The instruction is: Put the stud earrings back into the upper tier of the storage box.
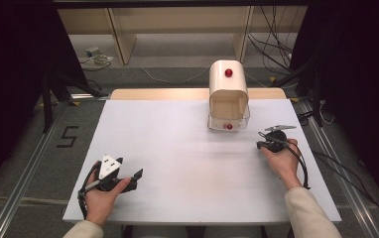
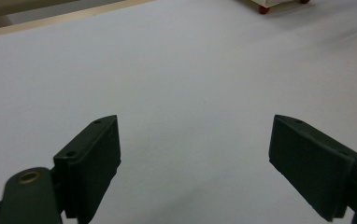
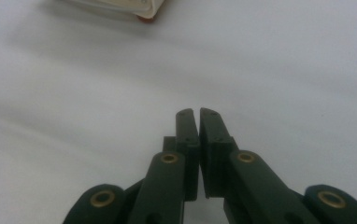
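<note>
High view: cream box [image 1: 228, 94] just beyond closed right gripper [image 1: 260, 145]; left gripper [image 1: 137, 174] agape, far.

Bare white table [image 1: 187, 163] between both hands, cream box [image 1: 228, 94] blocking far centre-right

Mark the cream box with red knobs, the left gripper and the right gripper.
cream box [image 1: 228, 82], high view, on its curved top.
left gripper [image 2: 195, 154], left gripper view, midway between its wide-open jaws.
right gripper [image 3: 198, 112], right gripper view, between its closed jaw tips.
</note>
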The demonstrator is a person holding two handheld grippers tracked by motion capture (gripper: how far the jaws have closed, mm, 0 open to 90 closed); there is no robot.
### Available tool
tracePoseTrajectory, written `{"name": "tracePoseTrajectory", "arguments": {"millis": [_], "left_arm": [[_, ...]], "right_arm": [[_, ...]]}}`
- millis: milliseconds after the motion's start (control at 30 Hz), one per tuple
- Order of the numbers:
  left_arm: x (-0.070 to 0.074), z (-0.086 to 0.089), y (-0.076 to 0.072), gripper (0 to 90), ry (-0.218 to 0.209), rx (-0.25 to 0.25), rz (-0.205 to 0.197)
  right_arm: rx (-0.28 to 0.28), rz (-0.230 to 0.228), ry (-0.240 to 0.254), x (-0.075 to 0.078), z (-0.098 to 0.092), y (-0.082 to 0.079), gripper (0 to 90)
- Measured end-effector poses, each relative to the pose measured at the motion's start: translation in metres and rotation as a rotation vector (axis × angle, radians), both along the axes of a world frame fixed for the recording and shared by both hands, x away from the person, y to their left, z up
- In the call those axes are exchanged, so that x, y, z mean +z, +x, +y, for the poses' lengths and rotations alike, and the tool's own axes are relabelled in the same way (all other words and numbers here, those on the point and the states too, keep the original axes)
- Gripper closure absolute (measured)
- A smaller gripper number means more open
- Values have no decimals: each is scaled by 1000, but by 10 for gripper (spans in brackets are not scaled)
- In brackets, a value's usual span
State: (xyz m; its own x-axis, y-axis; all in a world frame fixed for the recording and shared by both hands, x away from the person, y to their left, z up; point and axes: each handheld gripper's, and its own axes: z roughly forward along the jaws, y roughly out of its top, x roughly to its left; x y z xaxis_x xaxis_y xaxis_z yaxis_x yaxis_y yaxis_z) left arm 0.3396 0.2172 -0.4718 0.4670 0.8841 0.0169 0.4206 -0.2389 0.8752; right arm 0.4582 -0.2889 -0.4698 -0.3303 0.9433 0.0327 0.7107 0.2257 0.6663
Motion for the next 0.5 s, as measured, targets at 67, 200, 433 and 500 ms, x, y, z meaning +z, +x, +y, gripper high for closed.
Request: {"name": "tracePoseTrajectory", "arguments": {"millis": [67, 200, 433, 500], "left_arm": [[0, 0, 0, 163, 1, 0, 0], [0, 0, 0, 163, 1, 0, 0], [0, 0, 0, 163, 1, 1, 0], [0, 0, 0, 163, 1, 1, -1]], "right_arm": [[6, -20, 1, 2, -1, 0, 876], [2, -36, 19, 6, 0, -2, 876], [-6, -67, 41, 14, 0, -5, 877], [-6, -77, 46, 16, 0, -5, 876]]}}
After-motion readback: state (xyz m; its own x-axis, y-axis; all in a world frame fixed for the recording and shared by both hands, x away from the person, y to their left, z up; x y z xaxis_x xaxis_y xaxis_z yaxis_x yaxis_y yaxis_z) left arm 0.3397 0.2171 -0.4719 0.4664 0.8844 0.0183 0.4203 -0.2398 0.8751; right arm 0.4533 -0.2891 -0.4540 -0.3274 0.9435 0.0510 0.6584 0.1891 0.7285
